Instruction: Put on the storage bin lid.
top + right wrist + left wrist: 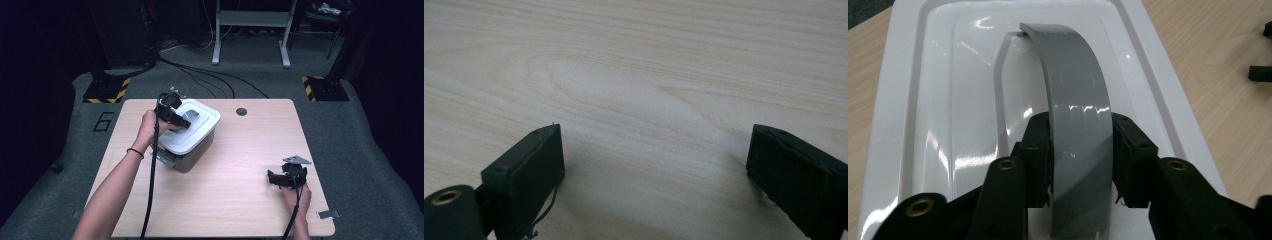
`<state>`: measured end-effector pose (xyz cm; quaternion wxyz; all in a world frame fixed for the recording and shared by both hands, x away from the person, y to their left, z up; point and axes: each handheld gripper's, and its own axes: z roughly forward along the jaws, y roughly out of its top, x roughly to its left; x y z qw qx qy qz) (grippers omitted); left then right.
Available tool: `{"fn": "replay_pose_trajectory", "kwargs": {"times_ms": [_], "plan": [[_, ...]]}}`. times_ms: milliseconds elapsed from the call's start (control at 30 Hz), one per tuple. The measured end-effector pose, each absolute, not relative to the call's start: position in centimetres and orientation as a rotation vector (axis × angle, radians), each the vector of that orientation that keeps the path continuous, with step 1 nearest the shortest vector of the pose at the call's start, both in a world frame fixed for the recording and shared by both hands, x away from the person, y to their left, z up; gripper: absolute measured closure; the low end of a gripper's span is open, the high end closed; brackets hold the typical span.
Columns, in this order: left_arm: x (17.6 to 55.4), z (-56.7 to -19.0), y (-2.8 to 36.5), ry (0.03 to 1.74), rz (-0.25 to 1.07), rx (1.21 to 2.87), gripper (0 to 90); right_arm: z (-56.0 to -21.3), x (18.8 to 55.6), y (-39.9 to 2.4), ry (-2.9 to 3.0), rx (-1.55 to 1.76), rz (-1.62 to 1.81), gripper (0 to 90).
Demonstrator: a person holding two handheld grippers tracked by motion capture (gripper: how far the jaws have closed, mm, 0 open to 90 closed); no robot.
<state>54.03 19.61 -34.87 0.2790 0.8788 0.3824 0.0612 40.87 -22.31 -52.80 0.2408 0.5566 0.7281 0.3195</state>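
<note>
Left gripper view puts the left gripper (1079,155) over a white lid (908,125), its two black jaws set against either side of the lid's grey arched handle (1075,90), pinching the strap between the pads (there is no gap visible on either side). The handle stands raised in a curve above a recessed panel of the lid. The lid lies flat on a grey container (192,152), so whatever is inside is hidden.

In the high view the container sits on the left half of the pale wooden worktop (240,200), turned at an angle to the edges, with the left gripper (175,116) on top of the lid (200,125). The left hand (150,127) grips the tool from the near left side, the forearm stretching up from the bottom edge.

The right gripper (278,179) rests low near the worktop's near right corner, well apart from the container, jaws spread wide. The right gripper view shows them (654,165) over bare wood grain.
</note>
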Motion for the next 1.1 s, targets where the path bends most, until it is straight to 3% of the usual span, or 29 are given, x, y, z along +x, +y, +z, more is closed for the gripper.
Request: {"fn": "replay_pose_trajectory", "kwargs": {"times_ms": [67,433,1100], "plan": [[53.9,-34.8,19.5,1.017,0.158,2.368,57.9,-52.8,40.9,-22.3,1.992,1.523,0.874,7.6],[52.6,-33.0,20.1,1.029,0.243,2.343,22.0,-52.8,40.9,-22.3,1.992,1.523,0.874,7.6],[47.9,-32.3,25.8,1.044,0.362,2.223,8.0,-52.8,40.9,-22.3,1.992,1.522,0.873,7.6]]}}
